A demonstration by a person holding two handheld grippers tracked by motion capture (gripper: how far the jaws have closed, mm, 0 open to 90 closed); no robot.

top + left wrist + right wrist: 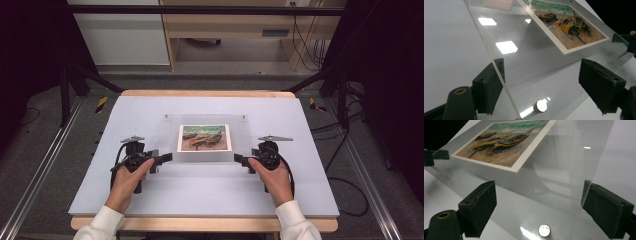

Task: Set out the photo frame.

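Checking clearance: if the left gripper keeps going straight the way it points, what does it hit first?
Likely the clear acrylic sheet: its corner already sits between the left gripper jaws, edge near one pad. Beyond lies the boat picture. Depth is hard to judge.

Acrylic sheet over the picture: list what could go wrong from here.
1. The sheet looks tilted, near edge raised. Each gripper, left and right, has its jaws wide around a near corner, neither clearly clamped, so it could slip and drop.
2. A slide could shift the picture.
3. The small round magnets at the corners could be knocked loose.
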